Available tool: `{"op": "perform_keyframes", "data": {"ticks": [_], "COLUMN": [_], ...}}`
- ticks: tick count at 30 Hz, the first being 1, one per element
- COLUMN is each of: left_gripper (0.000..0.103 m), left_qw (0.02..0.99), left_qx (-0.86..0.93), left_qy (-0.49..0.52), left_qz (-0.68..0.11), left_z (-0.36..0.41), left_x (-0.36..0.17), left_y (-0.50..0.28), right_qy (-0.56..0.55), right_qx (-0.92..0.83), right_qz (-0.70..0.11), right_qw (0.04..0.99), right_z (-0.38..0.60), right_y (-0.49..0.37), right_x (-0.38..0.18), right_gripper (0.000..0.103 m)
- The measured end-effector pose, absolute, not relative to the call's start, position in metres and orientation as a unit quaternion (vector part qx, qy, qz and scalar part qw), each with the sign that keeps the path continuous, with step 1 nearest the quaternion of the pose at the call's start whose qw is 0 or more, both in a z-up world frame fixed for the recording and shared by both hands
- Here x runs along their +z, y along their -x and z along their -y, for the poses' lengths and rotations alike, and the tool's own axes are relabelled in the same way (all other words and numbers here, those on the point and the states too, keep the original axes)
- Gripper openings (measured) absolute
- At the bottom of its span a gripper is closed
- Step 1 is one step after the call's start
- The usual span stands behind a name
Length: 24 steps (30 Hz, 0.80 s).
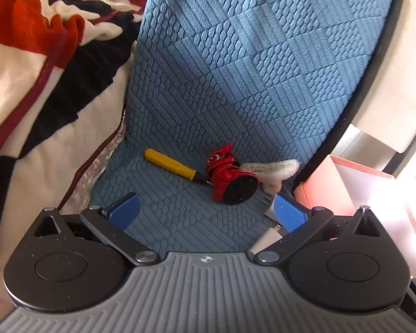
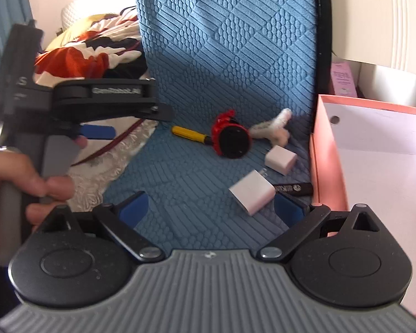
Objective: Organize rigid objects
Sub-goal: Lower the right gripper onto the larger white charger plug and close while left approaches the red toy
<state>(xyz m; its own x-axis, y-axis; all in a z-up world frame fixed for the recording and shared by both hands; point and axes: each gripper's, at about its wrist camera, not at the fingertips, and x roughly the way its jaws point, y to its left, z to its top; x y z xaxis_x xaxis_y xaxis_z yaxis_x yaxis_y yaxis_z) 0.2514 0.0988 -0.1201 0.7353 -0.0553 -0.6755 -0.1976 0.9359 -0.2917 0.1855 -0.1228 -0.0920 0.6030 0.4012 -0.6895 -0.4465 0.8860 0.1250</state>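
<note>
Both claws stand wide, holding nothing. Ahead of the right claw (image 2: 210, 211): open blue textured mat (image 2: 180, 194). A white charger (image 2: 251, 194) lies just beside its right finger; a pink box (image 2: 330, 149) walls that side. Ahead of the left claw (image 1: 206, 212): yellow screwdriver (image 1: 170, 164) touching a red toy (image 1: 230, 177). Blanket (image 1: 41, 83) borders left.

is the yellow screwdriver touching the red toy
Touching. In the left wrist view the yellow screwdriver runs its metal tip right into the red toy, with no blue cover showing between them.
</note>
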Motion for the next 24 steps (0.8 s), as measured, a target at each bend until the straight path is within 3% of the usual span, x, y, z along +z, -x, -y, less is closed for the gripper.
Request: {"op": "perform_keyframes", "data": {"ticks": [18,21,23,24], "left_gripper": [0.103,0.103,0.103,0.103], "left_qw": [0.888,0.886,0.883,0.88], "left_qx": [0.015,0.002,0.001,-0.002], "left_qy": [0.239,0.249,0.256,0.262], "left_qz": [-0.393,-0.392,-0.394,-0.397], "left_z": [-0.105,-0.105,-0.106,-0.107], "left_x": [-0.177,-0.183,-0.188,-0.191], "left_y": [-0.315,-0.328,-0.339,-0.344], "right_qy": [0.07,0.088,0.083,0.078], "right_qx": [0.247,0.244,0.244,0.246], "right_qz": [-0.385,-0.388,-0.403,-0.41], "right_qw": [0.887,0.884,0.878,0.875], "right_z": [0.104,0.104,0.104,0.104], "right_y": [-0.234,-0.245,-0.255,-0.258], "right_x": [-0.132,-0.138,-0.143,-0.145], "right_gripper": [0.099,0.088,0.074,0.074]}}
